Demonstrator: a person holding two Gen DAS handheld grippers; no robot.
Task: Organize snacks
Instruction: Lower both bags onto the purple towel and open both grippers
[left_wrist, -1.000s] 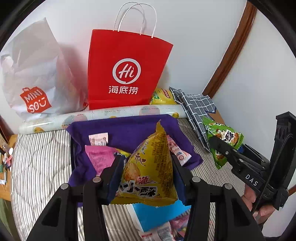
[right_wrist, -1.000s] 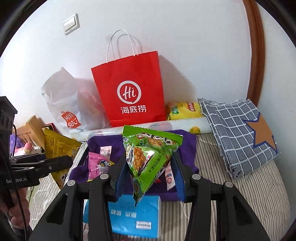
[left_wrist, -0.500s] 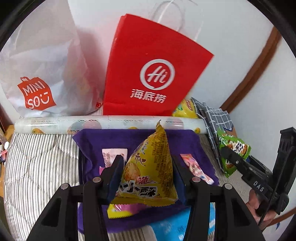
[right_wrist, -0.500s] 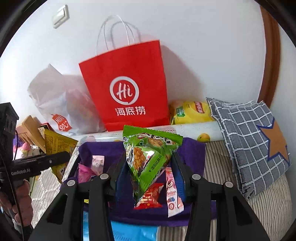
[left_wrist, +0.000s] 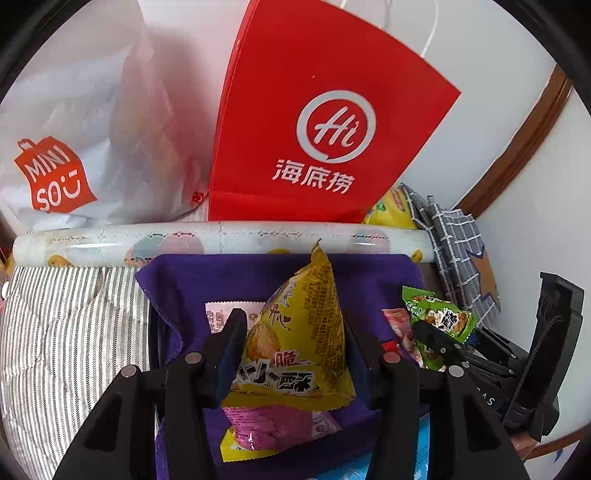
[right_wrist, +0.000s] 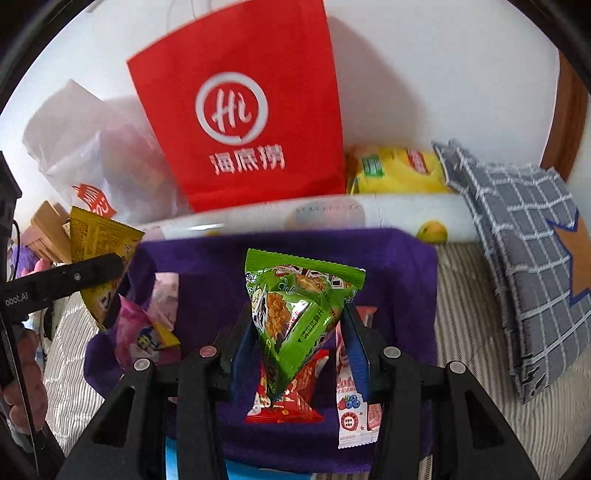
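My left hand-held gripper (left_wrist: 291, 354) clamps a yellow triangular snack pouch (left_wrist: 295, 339) between its fingers, above the purple-lined tray (left_wrist: 229, 277). My right hand-held gripper (right_wrist: 299, 343) grips a green triangular snack pouch (right_wrist: 295, 310), held over the same tray. Below it lie a red packet (right_wrist: 291, 398) and a white berry bar (right_wrist: 351, 406). Beyond both stands a red paper bag (right_wrist: 240, 110).

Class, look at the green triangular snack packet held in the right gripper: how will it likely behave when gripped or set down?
The green snack packet looks puffed and pyramid-shaped, so probably light and squashy. Its glossy film may slip, since the right hand-held gripper pinches only its narrow lower part. Dropped onto the purple cloth, it would likely tip onto a flat face, not roll.
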